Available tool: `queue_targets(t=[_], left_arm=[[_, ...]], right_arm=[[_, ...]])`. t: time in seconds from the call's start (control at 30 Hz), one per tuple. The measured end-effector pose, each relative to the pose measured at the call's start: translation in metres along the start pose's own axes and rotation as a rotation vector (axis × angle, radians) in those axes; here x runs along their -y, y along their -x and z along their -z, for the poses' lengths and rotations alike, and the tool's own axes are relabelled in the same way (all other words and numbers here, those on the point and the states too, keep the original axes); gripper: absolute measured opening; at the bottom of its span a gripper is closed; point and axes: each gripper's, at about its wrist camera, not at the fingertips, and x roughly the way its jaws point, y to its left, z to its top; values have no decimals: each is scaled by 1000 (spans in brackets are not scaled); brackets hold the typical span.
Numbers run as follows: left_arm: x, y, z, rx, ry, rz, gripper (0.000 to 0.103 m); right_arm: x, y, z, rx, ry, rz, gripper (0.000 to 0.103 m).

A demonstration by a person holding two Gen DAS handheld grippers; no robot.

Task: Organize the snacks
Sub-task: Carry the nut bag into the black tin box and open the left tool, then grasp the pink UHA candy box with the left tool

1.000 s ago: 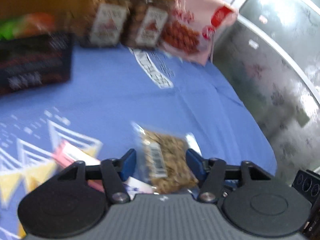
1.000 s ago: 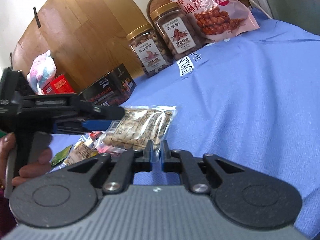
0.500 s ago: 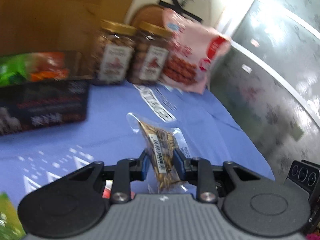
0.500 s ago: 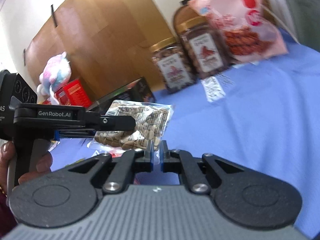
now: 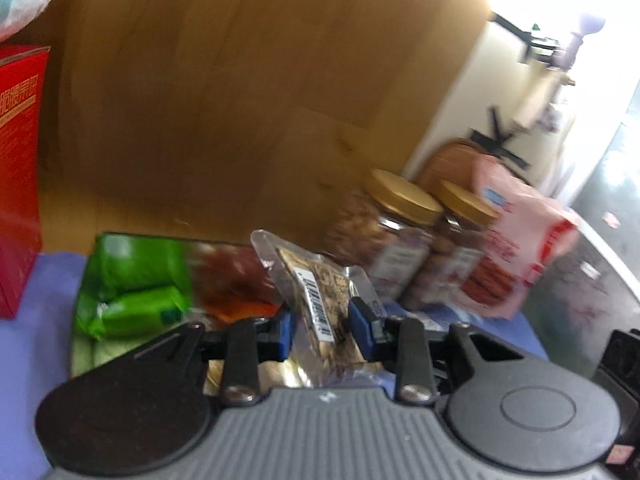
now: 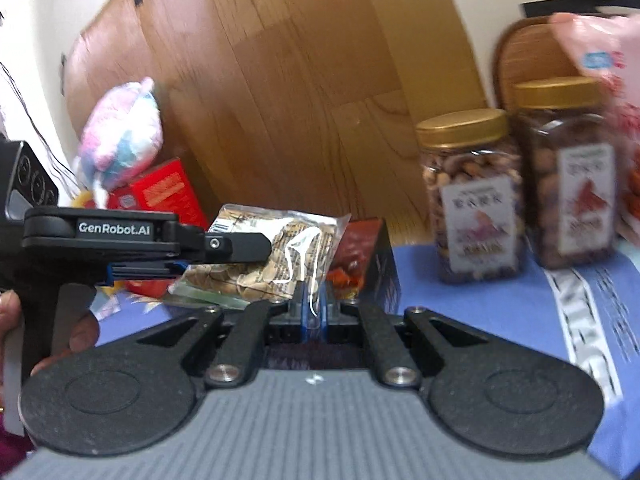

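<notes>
My left gripper (image 5: pixel 320 330) is shut on a clear packet of nuts (image 5: pixel 320 300) with a barcode label and holds it up in the air. In the right wrist view the same packet (image 6: pixel 280 248) hangs from the left gripper (image 6: pixel 240 246) over a black box (image 6: pixel 368 264). My right gripper (image 6: pixel 314 308) is shut with nothing between its blue pads, just below and in front of the packet. The black box is open in the left wrist view and holds green packets (image 5: pixel 136 304) and red ones (image 5: pixel 236 280).
Two gold-lidded nut jars (image 6: pixel 472 200) (image 6: pixel 568 176) and a pink snack bag (image 5: pixel 512 248) stand at the back right on the blue cloth (image 6: pixel 480 320). A red box (image 5: pixel 20 180) and a plush toy (image 6: pixel 124 136) are at the left, against a wooden board (image 6: pixel 300 80).
My left gripper closed on the nut packet, lifted it off the cloth and carried it back over the black box. My right gripper stayed shut and followed.
</notes>
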Motion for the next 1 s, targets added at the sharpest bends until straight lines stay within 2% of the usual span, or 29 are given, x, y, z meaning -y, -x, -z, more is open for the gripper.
queue_targets(t=[0.07,0.13,0.27,0.47,0.53,0.6,0.7,0.77,0.83,1.0], left_arm=[[-8,-12,-3,-4,-3,-40,36],[-13,-27,-1,-26,-5,-100,36],[-15,-40,8,-56,-25,-147,42],[2,-4,18,30,-88,-215,50],[9,17,24,63,-98,-228,50],[17,34,34,71,-97,-212,50],[36,47,58,36,-119,-153,50],[46,46,78,-11,-134,-106,50],[54,38,98,-80,-131,-61,50],[62,19,127,-188,-105,1,50]], right_arm=[[-1,-14,-3,-3,34,26,11],[0,-21,-2,-3,48,45,13],[0,-8,0,32,28,57,16],[5,37,19,48,-64,47,18],[6,53,32,38,-94,41,23],[7,72,48,23,-117,27,27],[10,96,75,-16,-136,3,28],[11,111,92,-40,-149,-14,33],[9,123,105,-53,-140,-11,44],[-1,152,129,-61,-100,12,46]])
